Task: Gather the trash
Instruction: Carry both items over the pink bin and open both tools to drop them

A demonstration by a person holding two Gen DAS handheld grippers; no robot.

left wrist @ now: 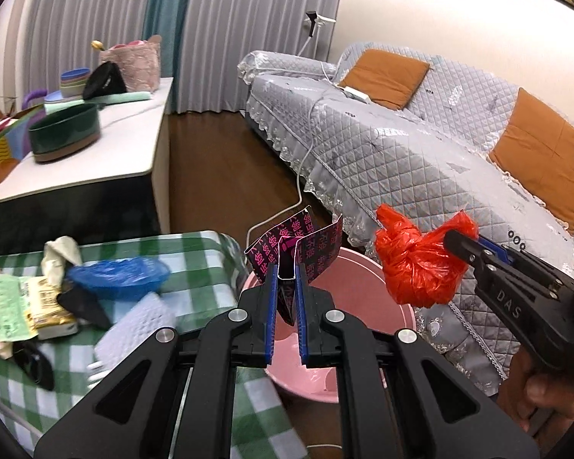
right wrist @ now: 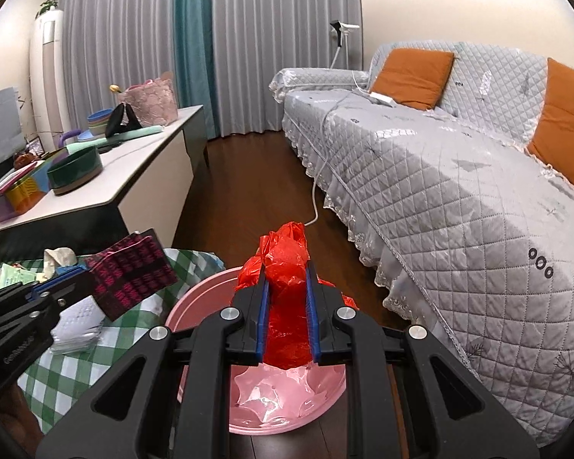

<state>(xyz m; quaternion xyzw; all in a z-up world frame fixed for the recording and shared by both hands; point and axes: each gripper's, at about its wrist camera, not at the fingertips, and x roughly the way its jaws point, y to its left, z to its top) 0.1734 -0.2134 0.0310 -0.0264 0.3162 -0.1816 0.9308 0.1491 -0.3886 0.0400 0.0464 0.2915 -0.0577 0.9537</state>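
The step in hand is transport to the container: both grippers carry trash and are positioned at the pink bin (right wrist: 287, 401), which stands on the floor between the green-checked table (left wrist: 195, 252) and the grey quilted sofa (right wrist: 459, 199).

The left gripper (left wrist: 287, 279) is pinched on a dark folded carton with magenta print (left wrist: 298, 252). Its jaws stand nearly together, with the carton's lower fold clamped between the blue pads. The carton hangs over the bin's near rim, on the table side.

The right gripper (right wrist: 287, 287) is pinched on a crumpled red plastic bag (right wrist: 287, 264). The bag fills the gap between the pads and bulges out above and below them. In the right wrist view it hangs directly over the bin's opening.

Judged from position, the next move calls for release: each pair of jaws must spread wide enough to free its load. The carton likely needs to travel further over the bin's centre first – at the rim it could drop outside.

Condition of the trash:
- Carton – flattened, creased, stiff, its open flaps splayed upward.
- Red bag – thin, glossy film, knotted and wrinkled; light, so it may cling to a pad.
- Further litter – wrappers, a blue plastic piece (left wrist: 118, 275), white packaging – lies on the table beside the bin, not yet collected.

The bin's inside shows a clear, crinkled liner.
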